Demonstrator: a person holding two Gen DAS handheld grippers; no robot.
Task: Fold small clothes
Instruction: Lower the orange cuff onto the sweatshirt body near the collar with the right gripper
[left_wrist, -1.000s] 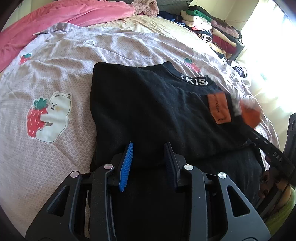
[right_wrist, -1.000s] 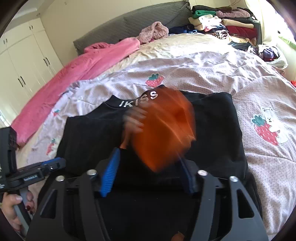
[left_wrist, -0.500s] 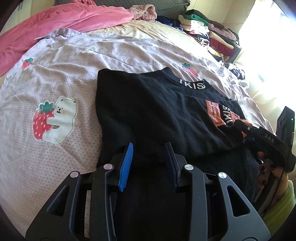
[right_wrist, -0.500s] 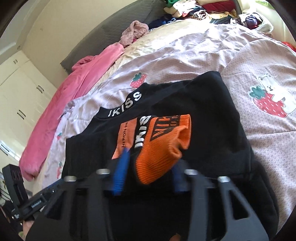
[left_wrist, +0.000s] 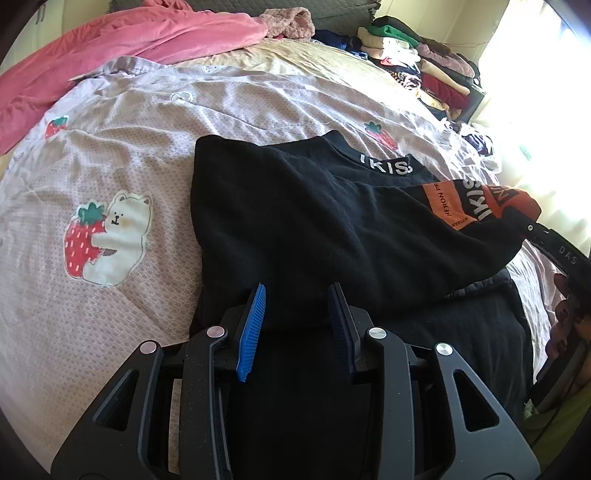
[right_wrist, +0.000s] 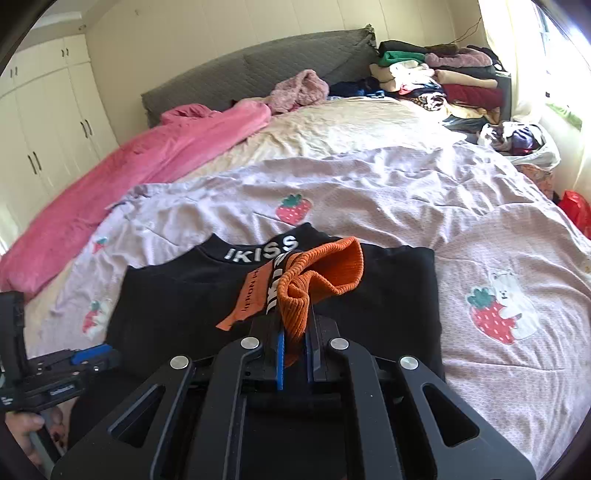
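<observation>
A black sweater (left_wrist: 317, 229) lies flat on the bed (left_wrist: 110, 155), collar at the far side. The right claw (right_wrist: 293, 354) pinches its orange ribbed cuff (right_wrist: 317, 273), raised above the chest. The left claw (left_wrist: 297, 317), narrowly parted, hovers over the near hem, gripping nothing.

The sweater (right_wrist: 207, 295) lay on the quilt (right_wrist: 406, 192) on the bed, a blanket (right_wrist: 147, 162) behind-left, stacked clothes (right_wrist: 443, 77) behind-right (by the headboard (right_wrist: 258, 70)).
</observation>
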